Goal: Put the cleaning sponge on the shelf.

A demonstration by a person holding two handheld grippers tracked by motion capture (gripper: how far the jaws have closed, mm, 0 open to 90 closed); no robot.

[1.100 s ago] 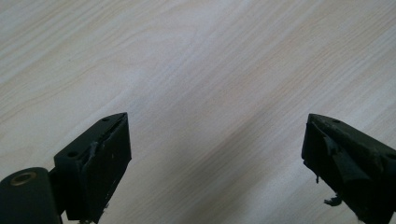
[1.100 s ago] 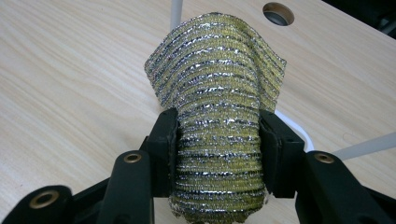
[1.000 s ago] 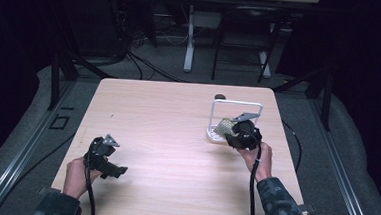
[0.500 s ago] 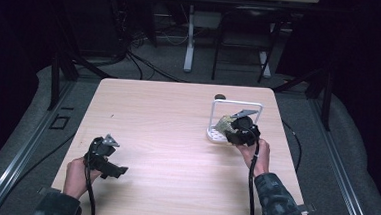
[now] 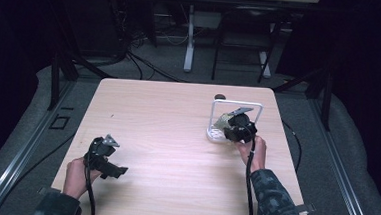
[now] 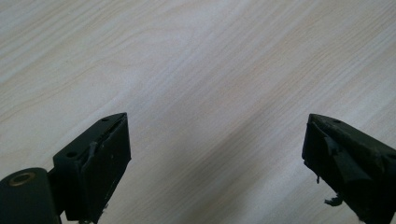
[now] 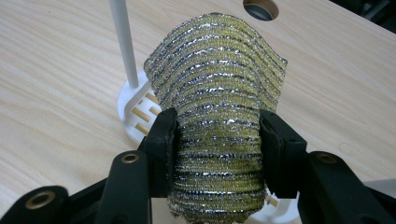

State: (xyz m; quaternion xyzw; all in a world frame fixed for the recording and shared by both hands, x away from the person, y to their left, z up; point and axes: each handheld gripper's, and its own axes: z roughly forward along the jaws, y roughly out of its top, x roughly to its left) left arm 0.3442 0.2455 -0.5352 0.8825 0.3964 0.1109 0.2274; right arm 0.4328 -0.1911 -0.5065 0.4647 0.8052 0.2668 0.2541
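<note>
Pinching a glittery yellow scouring pad [image 7: 217, 107] over the white rack [image 7: 135, 109], right claw [image 7: 217, 140]; left claw [image 6: 215, 158] spread, empty.

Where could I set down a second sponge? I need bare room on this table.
The table is bare across its middle and far-left, between the left gripper and the white rack. It is crowded at the rack, where the right gripper holds the scrubbing pad.

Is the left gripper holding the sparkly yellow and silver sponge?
No, the left gripper has open jaws over bare wooden table; the right gripper squeezes the glittery yellow-and-silver scrubbing sponge.
</note>
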